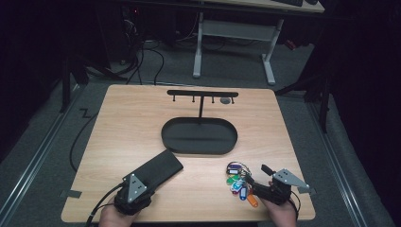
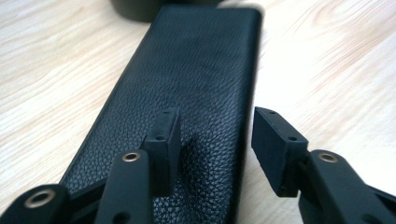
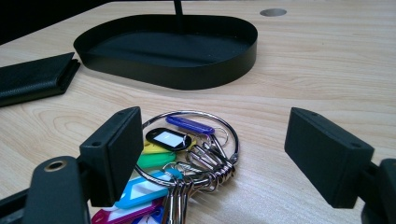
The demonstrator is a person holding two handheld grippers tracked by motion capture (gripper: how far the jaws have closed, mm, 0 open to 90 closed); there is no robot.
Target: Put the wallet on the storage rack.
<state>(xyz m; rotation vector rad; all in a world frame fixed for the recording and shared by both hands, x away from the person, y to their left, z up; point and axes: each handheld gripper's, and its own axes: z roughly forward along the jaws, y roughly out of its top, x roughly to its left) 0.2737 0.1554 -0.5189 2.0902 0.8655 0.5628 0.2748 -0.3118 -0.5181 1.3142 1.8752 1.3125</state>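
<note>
A: Item one, black leather case [image 2: 187, 93]. Location?

B: Flat on the desk [image 1: 118, 123], near its front left, just in front of the oval tray [image 1: 199, 136]. The left gripper [image 2: 212, 140] sits at the case's near end, jaws apart: one jaw over the leather, the other out past its long edge. Nothing clamped.

A: Handling notes?

B: Grained leather, likely light, and soft enough to dent; there is a dimple beside the inner jaw. Grain should give good friction. Best taken across the long edge near the end, where the jaws already straddle it. It may sag if lifted by one end.

A: Item two, bunch of keys [image 3: 187, 154].

B: On the desk at front right, between the wide-open jaws of the right gripper [image 3: 212, 158]; not held. A big metal ring [image 3: 231, 133], smaller rings and coloured plastic tags.

A: Handling?

B: Probably light, floppy and loose, with slick metal. Tags will swing and may slip. I would pinch the big ring itself, or the cluster where the small rings gather.

A: Fixtures?

B: Hook stand [image 1: 202, 93] rising from the tray.
</note>
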